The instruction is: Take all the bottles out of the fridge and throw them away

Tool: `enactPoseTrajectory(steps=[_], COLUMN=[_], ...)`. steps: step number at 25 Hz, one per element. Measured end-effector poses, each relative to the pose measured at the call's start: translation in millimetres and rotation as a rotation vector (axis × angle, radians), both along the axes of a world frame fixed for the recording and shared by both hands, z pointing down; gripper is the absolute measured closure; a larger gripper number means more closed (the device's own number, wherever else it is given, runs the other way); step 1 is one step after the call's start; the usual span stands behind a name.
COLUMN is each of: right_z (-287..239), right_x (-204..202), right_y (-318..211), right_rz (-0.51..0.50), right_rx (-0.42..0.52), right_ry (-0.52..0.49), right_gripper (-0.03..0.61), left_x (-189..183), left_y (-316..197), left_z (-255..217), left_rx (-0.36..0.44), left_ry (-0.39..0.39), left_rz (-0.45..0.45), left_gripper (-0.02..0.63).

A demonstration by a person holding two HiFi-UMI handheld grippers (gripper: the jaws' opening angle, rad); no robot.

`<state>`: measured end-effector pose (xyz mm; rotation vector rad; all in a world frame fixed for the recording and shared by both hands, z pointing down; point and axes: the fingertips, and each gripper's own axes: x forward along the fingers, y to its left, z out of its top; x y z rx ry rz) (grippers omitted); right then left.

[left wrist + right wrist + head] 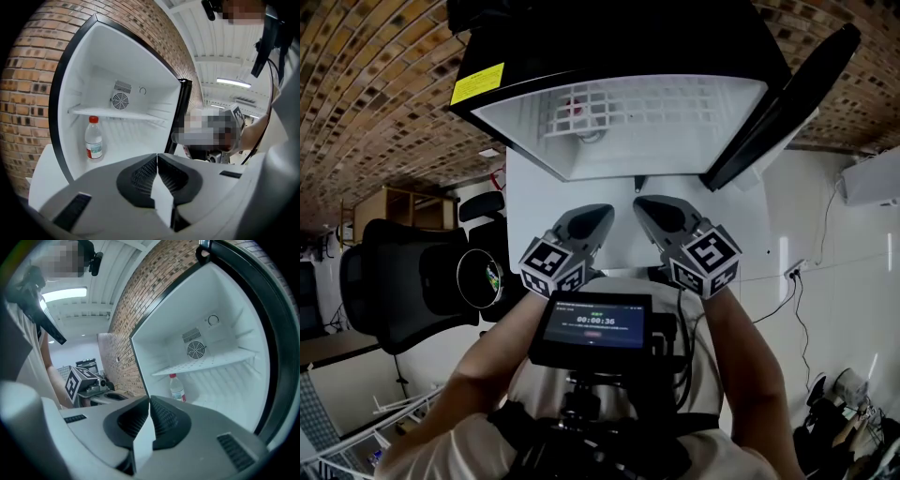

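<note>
A small black fridge (pixel 520 127) stands open on a white counter, and its inside is white. One clear bottle (pixel 93 139) with a red cap and a red-and-green label stands upright on the fridge floor at the left, under the wire shelf (pixel 117 114). The right gripper view shows the same bottle (pixel 177 388), and in the head view the bottle (pixel 589 134) is dim behind the shelf. My left gripper (pixel 605 214) and right gripper (pixel 642 204) hang side by side in front of the fridge, well short of the bottle. Both are shut and hold nothing.
The fridge door (pixel 787 103) swings open to the right. The white counter (pixel 741 225) lies under the fridge. A black office chair (pixel 403 281) stands at the left. A small screen (pixel 592 328) is mounted on the person's chest. Brick wall runs behind the fridge.
</note>
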<state>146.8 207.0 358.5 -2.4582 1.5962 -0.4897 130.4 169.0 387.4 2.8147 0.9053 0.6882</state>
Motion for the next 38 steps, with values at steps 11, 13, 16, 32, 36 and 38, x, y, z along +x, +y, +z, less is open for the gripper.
enactPoseTrajectory(steps=[11, 13, 16, 32, 36, 38], right_z=[8.7, 12.4, 17.3, 65.8, 79.9, 88.3], right_x=[3.7, 5.3, 9.1, 67.9, 86.4, 96.1], right_y=[-8.9, -14.0, -22.9, -69.1, -81.2, -86.8], right_rz=[-0.038, -0.047, -0.059, -0.029, -0.018, -0.016], right_rx=[-0.029, -0.041, -0.048, -0.197, -0.262, -0.300], right_ry=[0.012, 0.013, 0.005, 0.026, 0.065, 0.087], right_gripper=[0.578, 0.578, 0.578, 0.538, 0.440, 0.418], left_x=[-0.7, -3.5, -7.5, -29.8, -39.9, -43.6], left_y=[-3.7, -9.1, -19.3, -94.3, -111.6, -117.5], left_z=[-6.3, -4.9, -2.2, 0.8, 3.1, 3.1], left_rx=[-0.018, -0.009, -0.003, 0.017, 0.024, 0.025], left_ry=[0.033, 0.028, 0.020, -0.010, -0.016, -0.017], left_rz=[-0.018, -0.032, -0.059, -0.266, -0.324, -0.349], left_gripper=[0.603, 0.603, 0.603, 0.603, 0.603, 0.603])
